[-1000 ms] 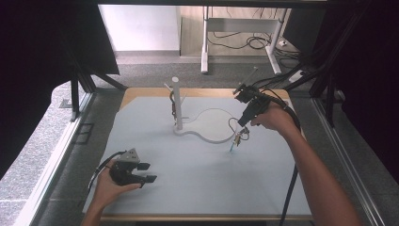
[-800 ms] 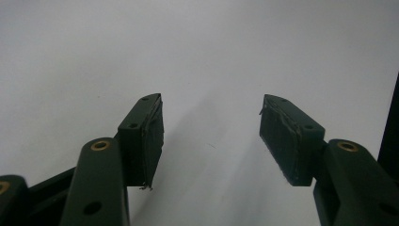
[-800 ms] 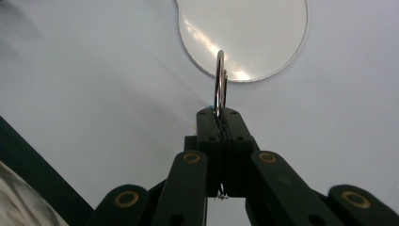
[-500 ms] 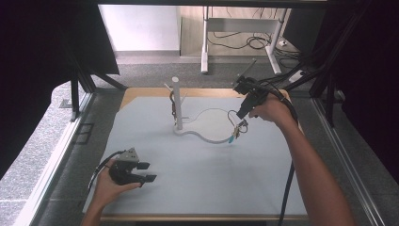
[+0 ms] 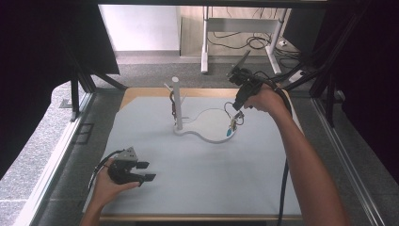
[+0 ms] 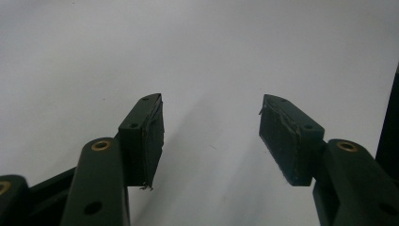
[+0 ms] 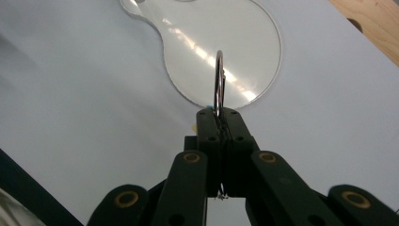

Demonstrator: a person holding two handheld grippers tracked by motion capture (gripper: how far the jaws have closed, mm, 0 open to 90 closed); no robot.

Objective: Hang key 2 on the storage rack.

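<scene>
**Key ring lifted off the table**

The right gripper (image 5: 238,106) is squeezed tight on a metal key ring (image 7: 219,80). It has carried the ring up and back, toward the far right corner of the table (image 5: 197,188), above the clear stand base (image 5: 214,123). It looks headed for the post (image 5: 177,103). The left gripper (image 5: 141,170) rests wide open and empty near the front left corner.

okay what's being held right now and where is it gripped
The right gripper is shut on a metal key ring, pinching its lower edge; keys hang below. The left gripper is open, holding nothing.
</scene>
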